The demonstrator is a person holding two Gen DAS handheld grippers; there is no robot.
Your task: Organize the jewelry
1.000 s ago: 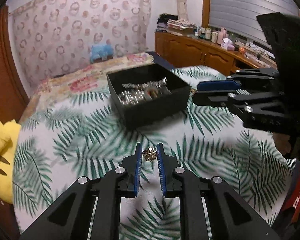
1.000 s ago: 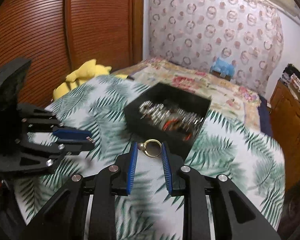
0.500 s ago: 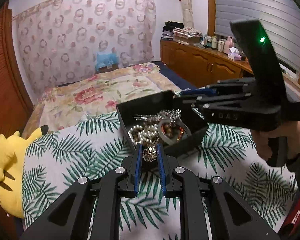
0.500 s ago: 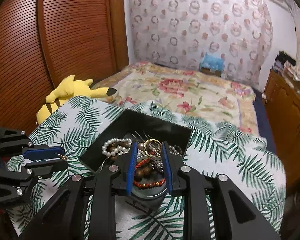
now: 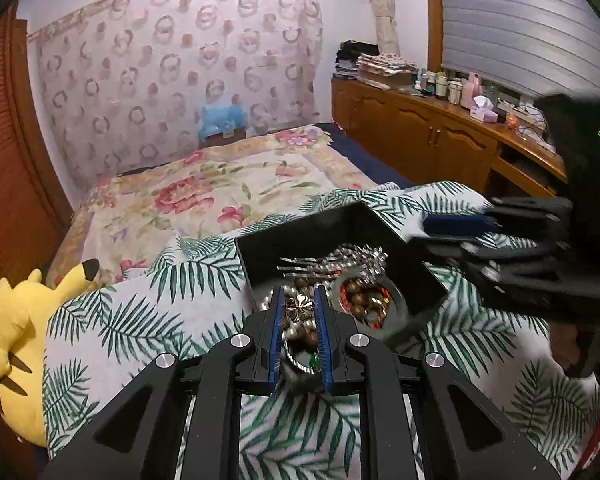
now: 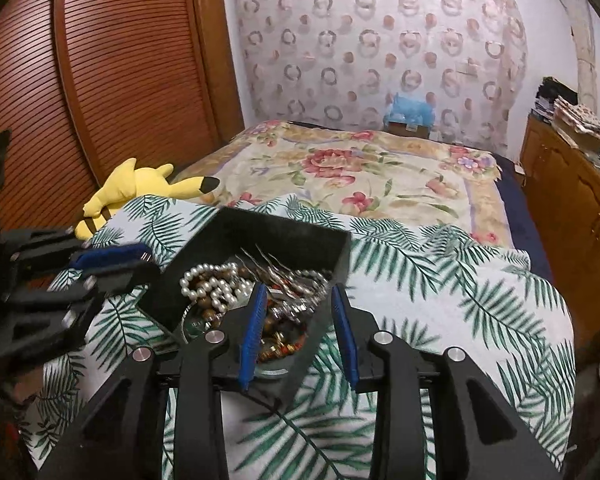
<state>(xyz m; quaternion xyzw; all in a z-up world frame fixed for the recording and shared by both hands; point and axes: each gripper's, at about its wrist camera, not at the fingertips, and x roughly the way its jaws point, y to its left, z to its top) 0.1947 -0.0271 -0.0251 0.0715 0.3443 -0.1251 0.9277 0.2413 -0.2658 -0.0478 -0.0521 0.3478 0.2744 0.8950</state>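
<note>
A black jewelry box sits on the palm-leaf cloth, filled with pearls, wooden beads, silver hairpins and a gold ring. My left gripper is shut on a small gold flower-shaped piece and holds it over the box's near edge. My right gripper is open and empty, its jaws spread over the box's near corner. Each gripper also shows in the other's view, the right and the left.
The palm-leaf cloth covers a raised surface in front of a floral bedspread. A yellow plush toy lies at the left edge. Wooden cabinets with bottles stand at the right. A slatted wooden wardrobe is at the left.
My right gripper has opened and the gold ring it held has dropped into the box. Both grippers have moved closer over the box. My left gripper still holds the flower piece.
</note>
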